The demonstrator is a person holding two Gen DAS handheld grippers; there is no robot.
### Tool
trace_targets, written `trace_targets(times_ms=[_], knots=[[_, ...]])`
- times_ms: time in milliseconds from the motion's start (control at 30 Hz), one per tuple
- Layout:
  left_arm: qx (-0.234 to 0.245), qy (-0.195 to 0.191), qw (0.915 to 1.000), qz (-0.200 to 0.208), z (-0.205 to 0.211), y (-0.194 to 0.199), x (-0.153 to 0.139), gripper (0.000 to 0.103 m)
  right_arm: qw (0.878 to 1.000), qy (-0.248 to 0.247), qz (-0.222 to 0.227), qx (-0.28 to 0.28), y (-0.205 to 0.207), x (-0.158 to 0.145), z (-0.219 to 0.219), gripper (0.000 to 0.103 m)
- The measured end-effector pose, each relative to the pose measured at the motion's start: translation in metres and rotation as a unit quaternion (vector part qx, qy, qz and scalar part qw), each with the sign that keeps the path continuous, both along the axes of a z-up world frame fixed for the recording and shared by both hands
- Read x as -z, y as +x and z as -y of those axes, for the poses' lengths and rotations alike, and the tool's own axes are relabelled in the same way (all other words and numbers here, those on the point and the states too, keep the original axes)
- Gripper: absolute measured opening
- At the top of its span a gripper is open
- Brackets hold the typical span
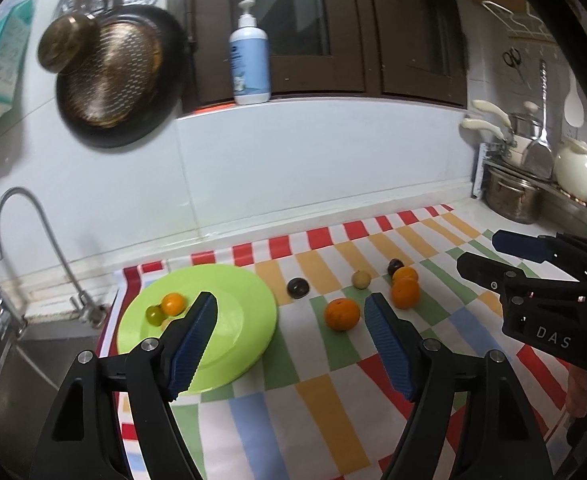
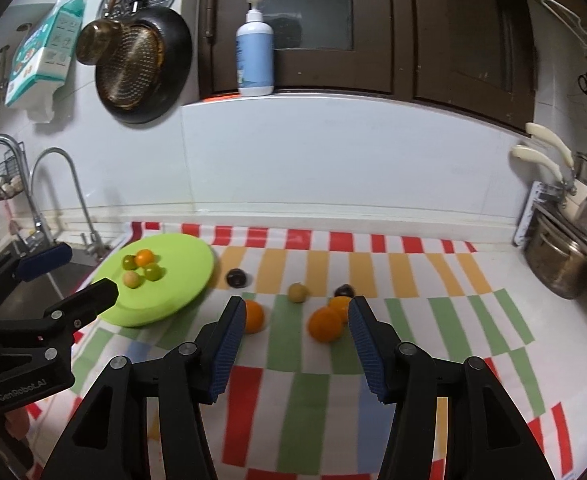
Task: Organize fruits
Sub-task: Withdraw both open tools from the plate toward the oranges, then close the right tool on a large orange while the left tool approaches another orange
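fruit sorting, both jaws empty

round lime-green plastic plate (image 2: 189, 276) near the table's left edge, by the sink, on the striped multicolour tablecloth (image 2: 433, 320). it holds one small orange fruit (image 2: 144, 257), two green round fruits (image 2: 152, 272) and a pale one (image 2: 131, 279).

loose on the cloth, mid-table: three oranges (image 2: 324, 325), two dark purple fruits (image 2: 235, 277), one pale yellow-tan round fruit (image 2: 297, 292).

left gripper (image 1: 291, 334) hovers over the plate's right rim, jaws well apart, nothing between them. right gripper (image 2: 293, 340) above the oranges, jaws parted, gripping nothing.
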State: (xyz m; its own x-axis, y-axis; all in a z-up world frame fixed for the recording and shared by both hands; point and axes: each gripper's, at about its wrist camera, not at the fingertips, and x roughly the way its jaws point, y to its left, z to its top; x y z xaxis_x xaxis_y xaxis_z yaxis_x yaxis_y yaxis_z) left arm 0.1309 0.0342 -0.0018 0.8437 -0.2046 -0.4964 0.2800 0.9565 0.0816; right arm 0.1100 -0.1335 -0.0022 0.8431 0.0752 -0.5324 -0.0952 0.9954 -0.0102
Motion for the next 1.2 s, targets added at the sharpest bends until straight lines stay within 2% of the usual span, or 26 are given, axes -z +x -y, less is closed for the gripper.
trace_targets(times_ms=[200, 633, 833, 1200], knots=[[0.027, 0.013, 0.9995, -0.002, 0.013, 0.016, 0.012, 0.075, 1.000, -0.017, -0.005, 0.007, 0.010, 0.010, 0.006, 0.054], [0.070, 0.025, 0.9960, -0.049, 0.031, 0.058, 0.052, 0.075, 0.998, -0.015, -0.057, 0.005, 0.044, 0.050, 0.013, 0.054], [0.080, 0.027, 0.9934, -0.078, 0.038, 0.076, 0.071, 0.070, 0.997, -0.018, -0.081, 0.001, 0.062, 0.067, 0.015, 0.054], [0.095, 0.005, 0.9861, -0.136, 0.052, 0.106, 0.094, 0.058, 0.993, -0.001, -0.117, -0.009, 0.092, 0.092, 0.021, 0.054]])
